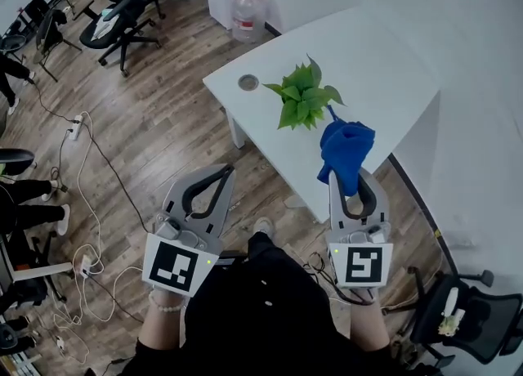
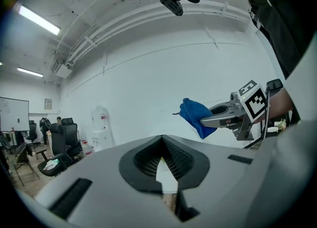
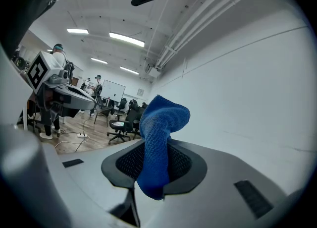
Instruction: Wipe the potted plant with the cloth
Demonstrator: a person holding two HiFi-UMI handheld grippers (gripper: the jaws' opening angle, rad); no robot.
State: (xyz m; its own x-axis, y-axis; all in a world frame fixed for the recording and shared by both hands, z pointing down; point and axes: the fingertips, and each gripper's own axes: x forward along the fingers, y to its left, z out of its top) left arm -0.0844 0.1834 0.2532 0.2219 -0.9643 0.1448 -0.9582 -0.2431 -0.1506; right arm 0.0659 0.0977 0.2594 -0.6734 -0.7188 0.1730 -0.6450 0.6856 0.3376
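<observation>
The potted plant (image 1: 301, 98) shows as a cluster of green leaves on the white table (image 1: 384, 55); the leaves hide its pot. My right gripper (image 1: 349, 175) is shut on a blue cloth (image 1: 346, 151), which bunches up over the jaw tips at the table's near edge, just this side of the plant. In the right gripper view the cloth (image 3: 157, 142) stands up between the closed jaws. My left gripper (image 1: 226, 170) is shut and empty, held over the wooden floor to the left of the table. From the left gripper view the cloth (image 2: 195, 116) and the right gripper (image 2: 233, 115) appear at the right.
A round grommet (image 1: 248, 82) sits in the table's left corner. A water bottle (image 1: 248, 13) stands on the floor beyond it. Black office chairs (image 1: 122, 6) are at the far left, cables and a power strip (image 1: 78, 125) lie on the floor, and another chair (image 1: 466, 317) is at lower right.
</observation>
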